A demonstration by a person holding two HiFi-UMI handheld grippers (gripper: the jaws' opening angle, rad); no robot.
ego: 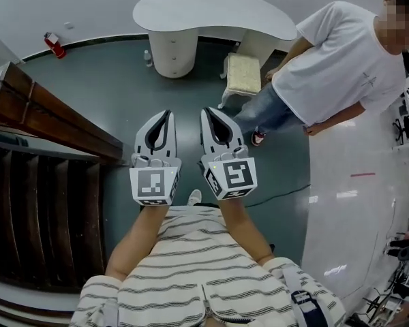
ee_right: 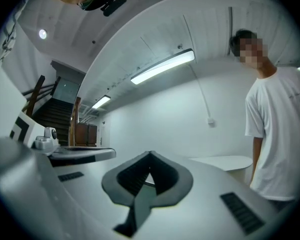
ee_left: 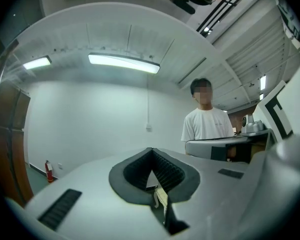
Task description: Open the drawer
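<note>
A white curved desk (ego: 211,9) stands at the far side of the room on a rounded white pedestal (ego: 173,54); I cannot make out drawer fronts on it. My left gripper (ego: 168,114) and right gripper (ego: 206,112) are held side by side in the air, well short of the desk and pointing toward it. In the left gripper view the left gripper (ee_left: 151,150) has its jaws closed tip to tip with nothing between them. The right gripper (ee_right: 150,154) looks the same in its own view, jaws together and empty.
A cushioned stool (ego: 243,73) stands by the desk. A person in a white T-shirt (ego: 334,67) stands at the right, close to the stool. A wooden stair rail (ego: 48,114) and dark steps lie at the left. A fire extinguisher (ego: 54,45) and a small bottle (ego: 148,58) sit on the floor.
</note>
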